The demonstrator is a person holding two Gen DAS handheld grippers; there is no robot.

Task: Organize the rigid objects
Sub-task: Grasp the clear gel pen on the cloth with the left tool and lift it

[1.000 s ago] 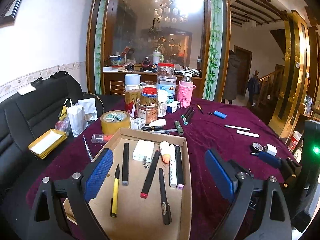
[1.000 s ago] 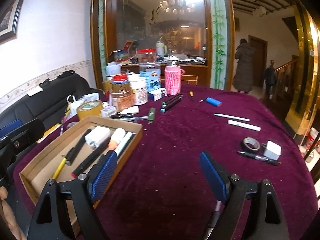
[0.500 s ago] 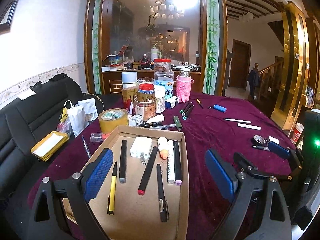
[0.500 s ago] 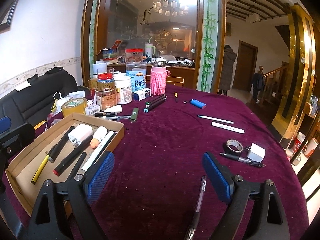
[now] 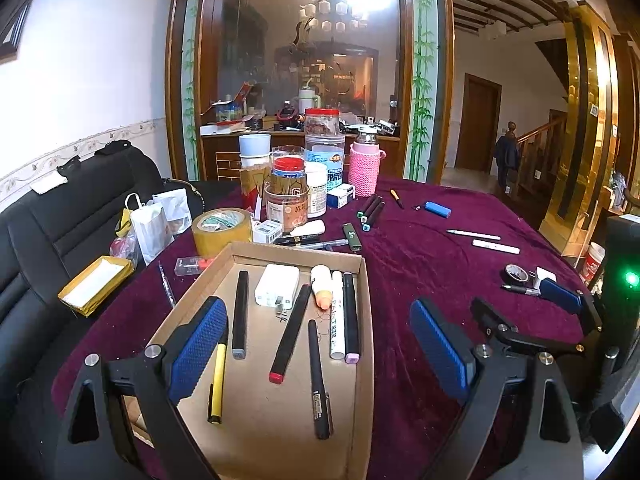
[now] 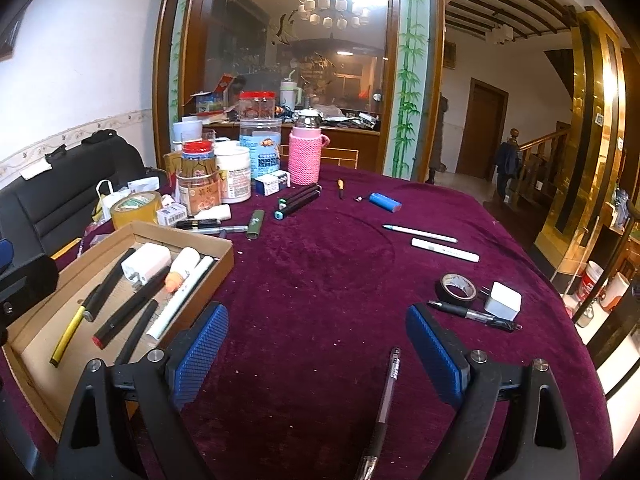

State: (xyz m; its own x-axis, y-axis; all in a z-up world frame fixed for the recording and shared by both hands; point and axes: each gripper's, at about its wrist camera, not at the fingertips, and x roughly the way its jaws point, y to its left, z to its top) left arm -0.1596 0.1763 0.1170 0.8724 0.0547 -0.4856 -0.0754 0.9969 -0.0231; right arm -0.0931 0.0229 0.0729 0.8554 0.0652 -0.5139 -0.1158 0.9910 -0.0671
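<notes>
A shallow cardboard tray lies on the maroon tablecloth and holds several pens and markers, a white charger and an orange-tipped tube. My left gripper is open and empty, hovering over the tray's near end. My right gripper is open and empty, above the cloth right of the tray. A clear-barrelled pen lies between its fingers on the cloth. Loose items on the cloth: black tape roll, white cube charger, black pen, two white pens, blue lighter.
Jars, a pink knitted bottle, a brown tape roll and several markers crowd the far left of the table. A black sofa with bags stands left. The table edge drops off at right.
Both grippers have pulled back and risen a little. The clear-barrelled pen has come fully into the right wrist view between the fingers. Nothing was grasped.
</notes>
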